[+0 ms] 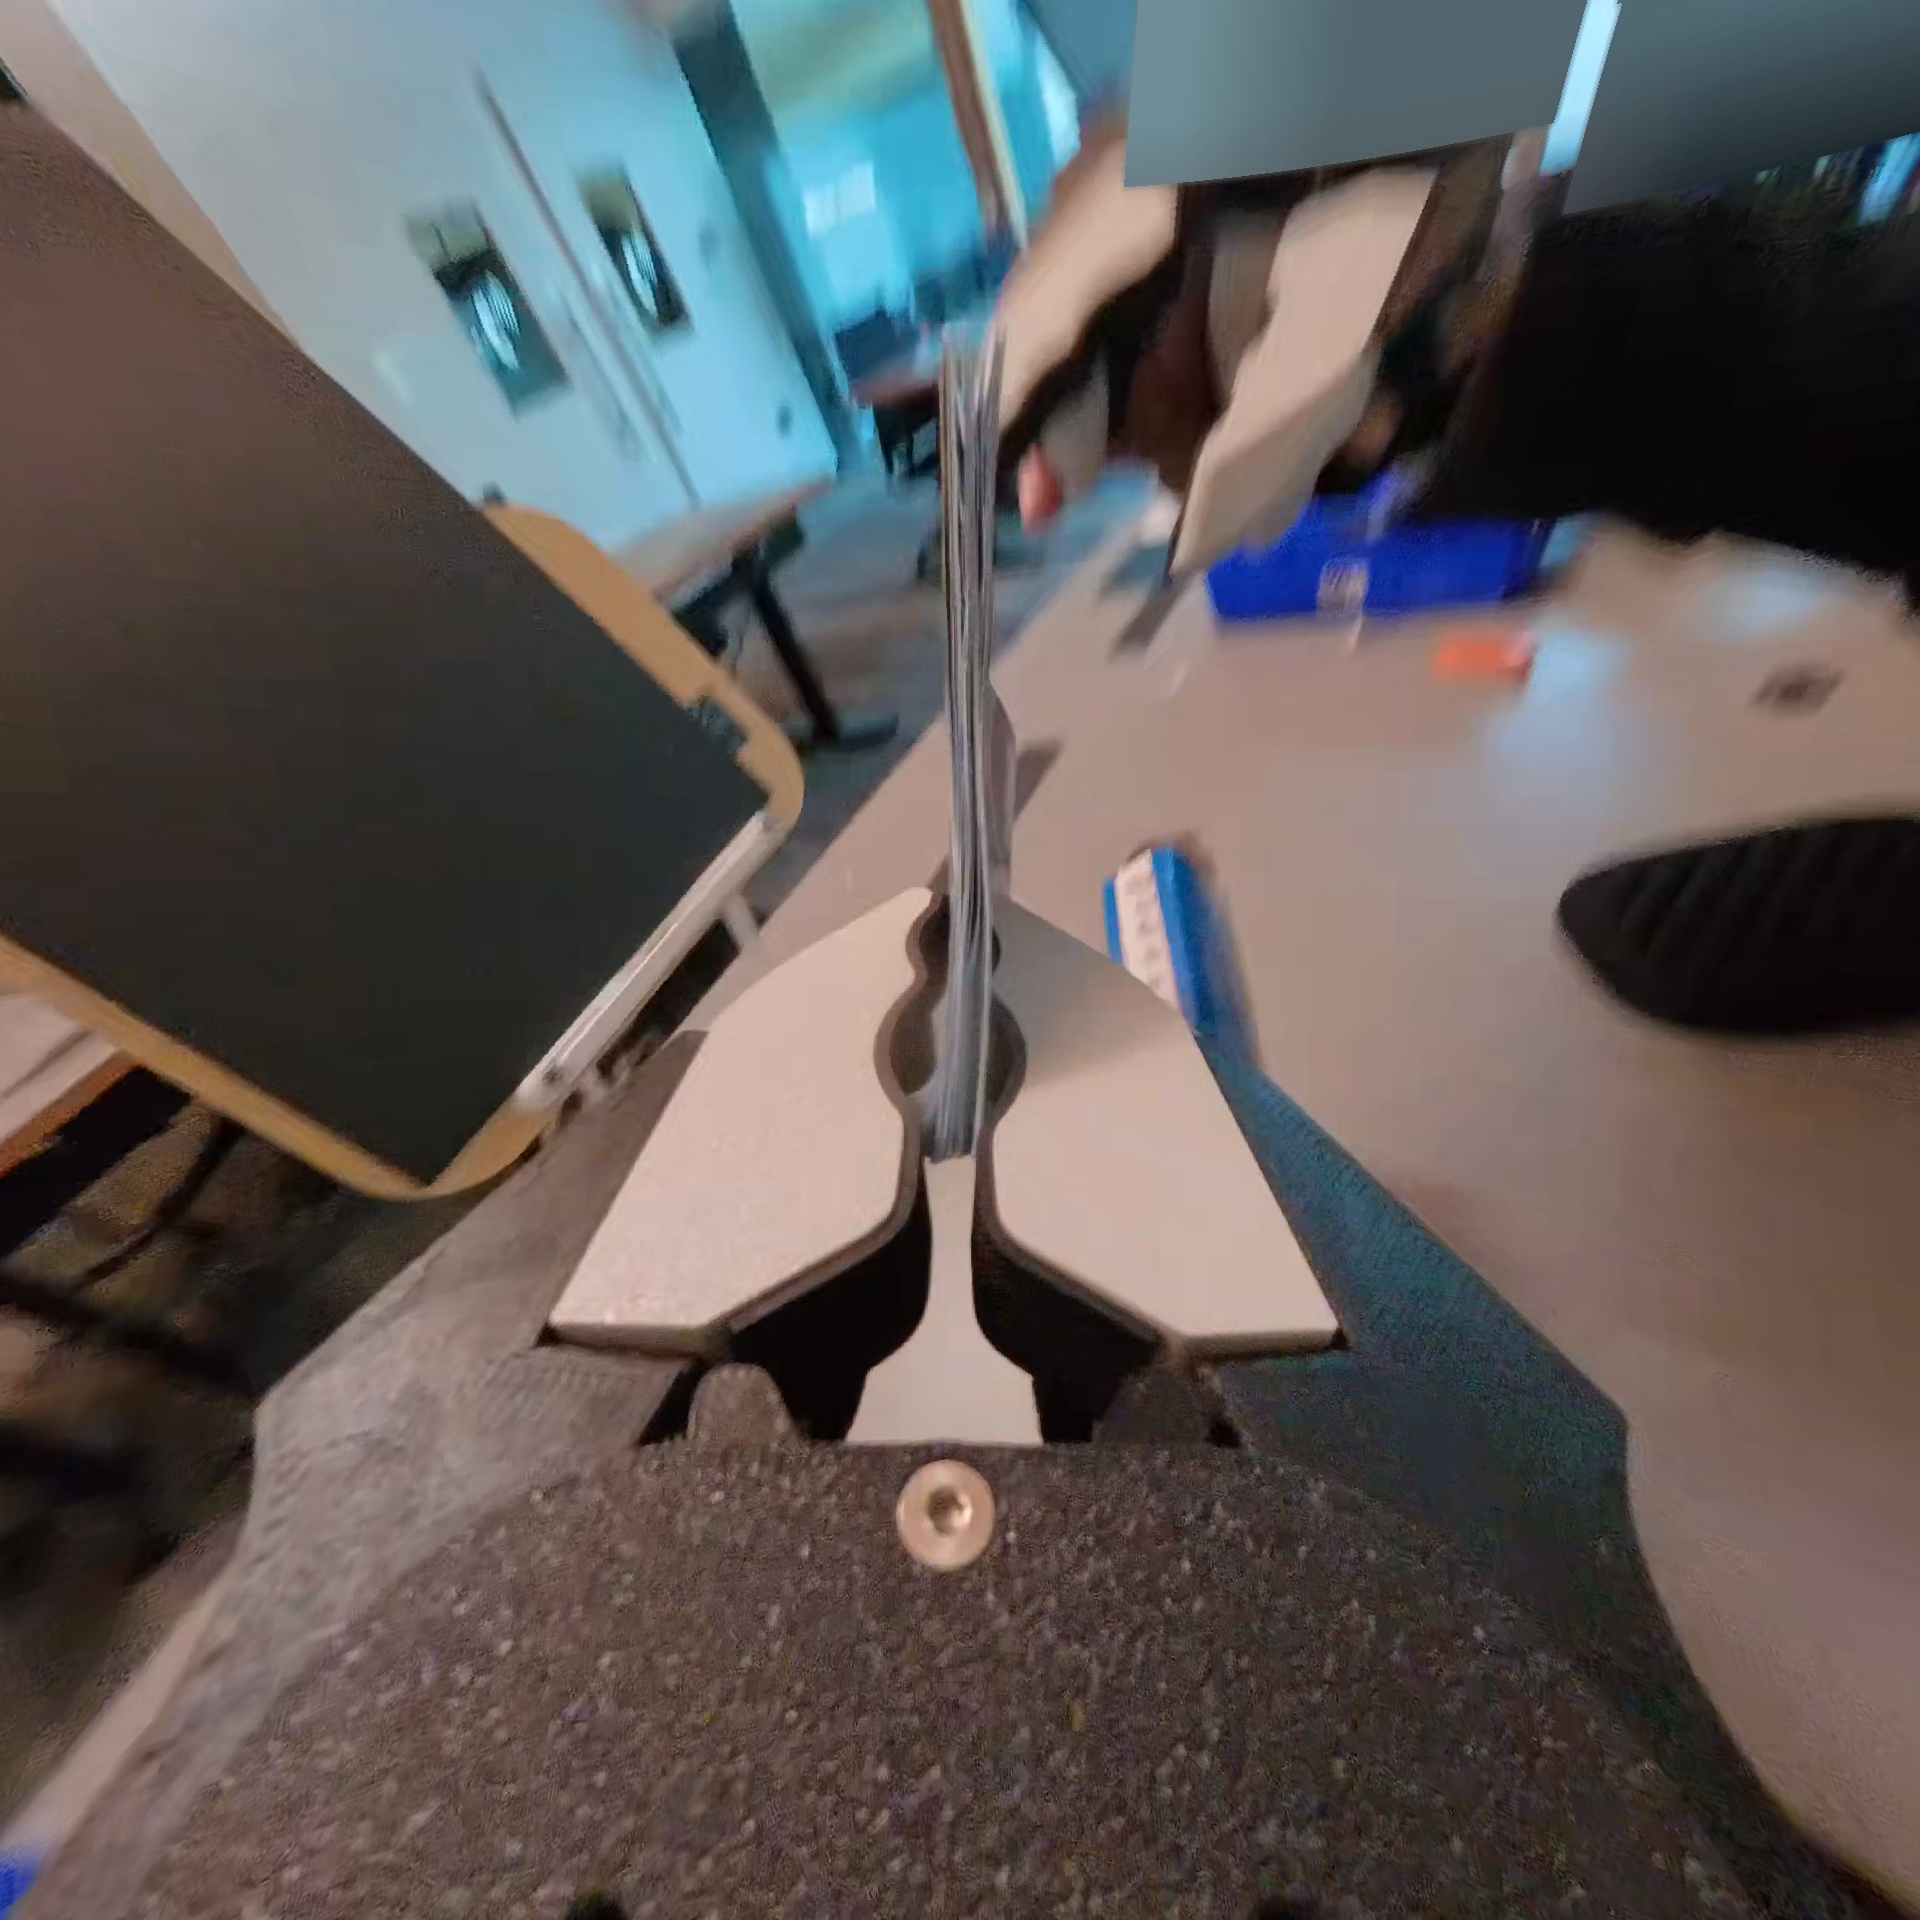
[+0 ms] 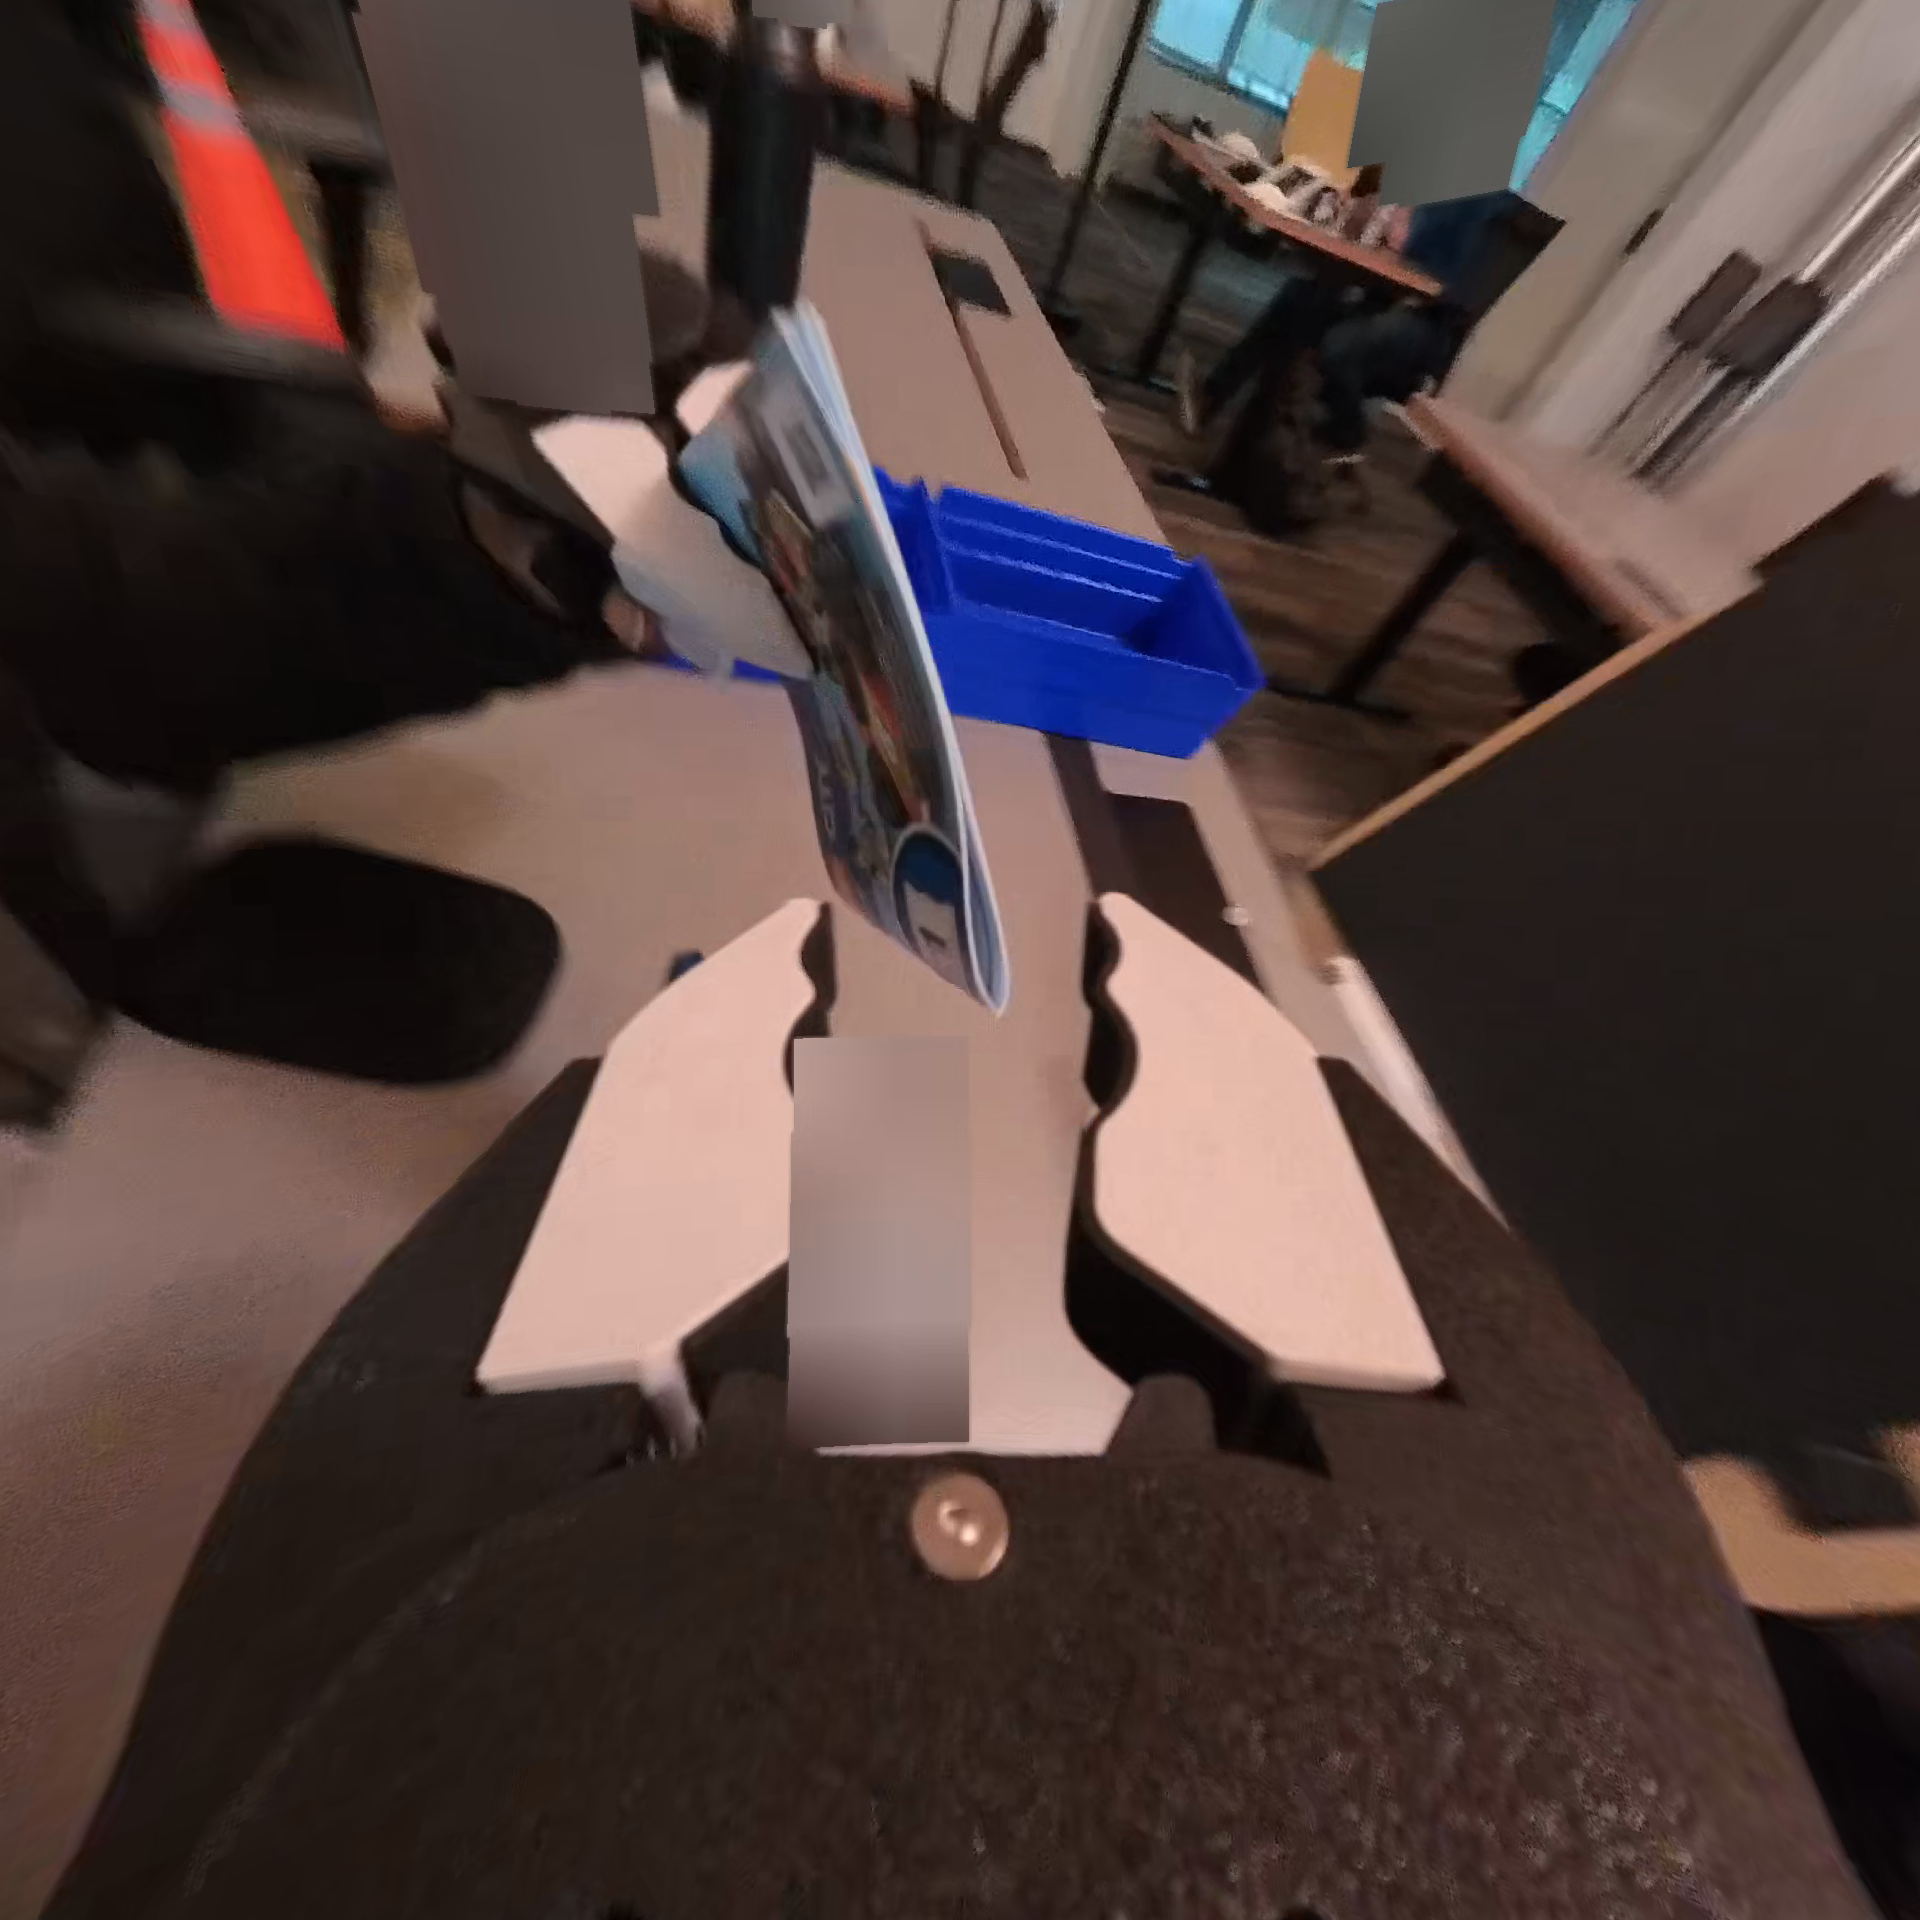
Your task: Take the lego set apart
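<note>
Between the left gripper's (image 1: 961, 935) pinched fingers (image 1: 790, 1122): a thin booklet (image 1: 968, 644), clamped edge-on, standing up over the grey table (image 1: 1351, 935). Right gripper (image 2: 956, 925) spread wide, gripping nothing, just below the booklet's lower corner. Beyond, on the table: blue bin (image 2: 1081, 644). Lego set itself not made out amid the blur.
</note>
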Demonstrator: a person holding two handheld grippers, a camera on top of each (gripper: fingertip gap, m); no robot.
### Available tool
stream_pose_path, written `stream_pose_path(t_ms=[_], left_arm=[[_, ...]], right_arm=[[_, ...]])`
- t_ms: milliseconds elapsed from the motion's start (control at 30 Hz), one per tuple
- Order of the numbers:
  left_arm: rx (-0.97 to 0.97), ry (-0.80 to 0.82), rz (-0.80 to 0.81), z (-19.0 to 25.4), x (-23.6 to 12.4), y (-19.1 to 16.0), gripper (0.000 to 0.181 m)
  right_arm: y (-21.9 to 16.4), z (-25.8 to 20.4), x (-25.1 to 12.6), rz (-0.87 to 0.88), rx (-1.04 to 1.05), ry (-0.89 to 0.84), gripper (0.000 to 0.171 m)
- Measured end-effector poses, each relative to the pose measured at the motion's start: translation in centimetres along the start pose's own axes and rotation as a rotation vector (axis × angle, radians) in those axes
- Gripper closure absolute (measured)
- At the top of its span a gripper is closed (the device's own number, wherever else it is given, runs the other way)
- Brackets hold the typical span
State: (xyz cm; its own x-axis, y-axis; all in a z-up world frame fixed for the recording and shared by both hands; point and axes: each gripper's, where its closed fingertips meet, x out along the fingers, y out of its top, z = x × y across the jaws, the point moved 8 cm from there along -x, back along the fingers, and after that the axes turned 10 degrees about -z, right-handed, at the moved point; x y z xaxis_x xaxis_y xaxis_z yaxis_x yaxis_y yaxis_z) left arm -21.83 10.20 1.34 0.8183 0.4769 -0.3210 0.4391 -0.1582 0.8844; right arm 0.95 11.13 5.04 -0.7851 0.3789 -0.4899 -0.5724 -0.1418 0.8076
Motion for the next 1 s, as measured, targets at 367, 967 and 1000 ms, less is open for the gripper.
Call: stream_pose_path(t_ms=[367,967,1000], left_arm=[[0.434,0.031,-0.428,2.7,4.0,4.7,0.179],[0.298,-0.015,-0.079,1.6,2.3,0.3,0.179],[0.337,-0.004,-0.120,1.7,2.5,0.3,0.179]], right_arm=[[4.3,-3.5,4.9,-0.566,-0.597,-0.103,0.122],[2.6,-1.9,1.4,-0.132,-0.367,0.090,0.169],[2.2,-1.9,1.5,-0.163,-0.381,0.085,0.169]])
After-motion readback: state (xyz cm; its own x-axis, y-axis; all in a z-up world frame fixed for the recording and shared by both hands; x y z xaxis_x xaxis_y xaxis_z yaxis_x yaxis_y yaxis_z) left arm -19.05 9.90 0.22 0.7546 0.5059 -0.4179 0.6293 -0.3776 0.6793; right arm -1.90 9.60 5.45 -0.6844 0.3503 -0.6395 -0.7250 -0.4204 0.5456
